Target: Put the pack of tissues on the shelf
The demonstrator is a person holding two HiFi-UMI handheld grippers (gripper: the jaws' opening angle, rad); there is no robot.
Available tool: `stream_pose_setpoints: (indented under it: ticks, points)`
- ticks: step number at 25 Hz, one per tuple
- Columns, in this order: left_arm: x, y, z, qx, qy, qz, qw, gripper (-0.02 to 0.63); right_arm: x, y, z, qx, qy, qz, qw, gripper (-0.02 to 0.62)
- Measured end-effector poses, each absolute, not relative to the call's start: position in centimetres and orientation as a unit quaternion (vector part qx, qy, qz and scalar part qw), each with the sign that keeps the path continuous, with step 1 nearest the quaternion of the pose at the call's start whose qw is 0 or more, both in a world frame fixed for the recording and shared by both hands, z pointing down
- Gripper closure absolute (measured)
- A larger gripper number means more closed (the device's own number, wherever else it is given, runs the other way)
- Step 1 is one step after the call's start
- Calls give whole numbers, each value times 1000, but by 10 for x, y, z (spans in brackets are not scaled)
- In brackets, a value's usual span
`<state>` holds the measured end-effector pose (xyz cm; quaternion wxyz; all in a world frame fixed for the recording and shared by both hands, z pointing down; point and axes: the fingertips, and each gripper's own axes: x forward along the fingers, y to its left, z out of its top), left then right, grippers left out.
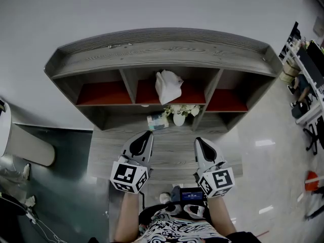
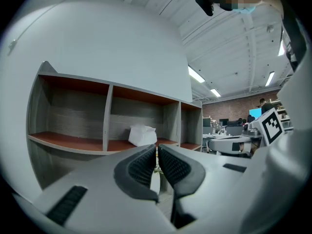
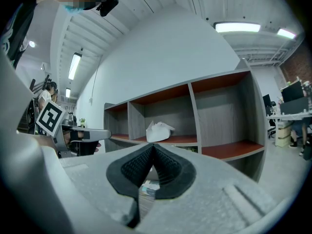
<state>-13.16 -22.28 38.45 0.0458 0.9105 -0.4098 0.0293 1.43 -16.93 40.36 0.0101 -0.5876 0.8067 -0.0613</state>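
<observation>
A crumpled white pack of tissues (image 1: 168,86) (image 2: 142,135) (image 3: 159,131) rests on the red floor of the middle compartment of the grey wooden shelf (image 1: 162,52). Both grippers are held level in front of the shelf, well short of it, over the grey tabletop (image 1: 167,158). The left gripper (image 1: 147,134) (image 2: 157,147) is shut, its ribbed pads together with nothing between them. My right gripper (image 1: 198,139) (image 3: 153,146) is also shut and empty. Neither gripper touches the tissues.
Under the red compartments stand a white vase of flowers (image 1: 179,115) and a small printed pack (image 1: 158,120). The side compartments hold nothing. A white rounded object (image 1: 28,146) lies at the left. Office desks and chairs (image 1: 304,80) fill the right.
</observation>
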Motion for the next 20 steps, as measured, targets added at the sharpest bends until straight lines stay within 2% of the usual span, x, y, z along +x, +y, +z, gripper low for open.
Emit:
stream_pose_setpoints:
  ticks: [20]
  points:
    - [-141,-226,384,909,-413,32,43,595,4,-171,401,-582,812,-54,1,594]
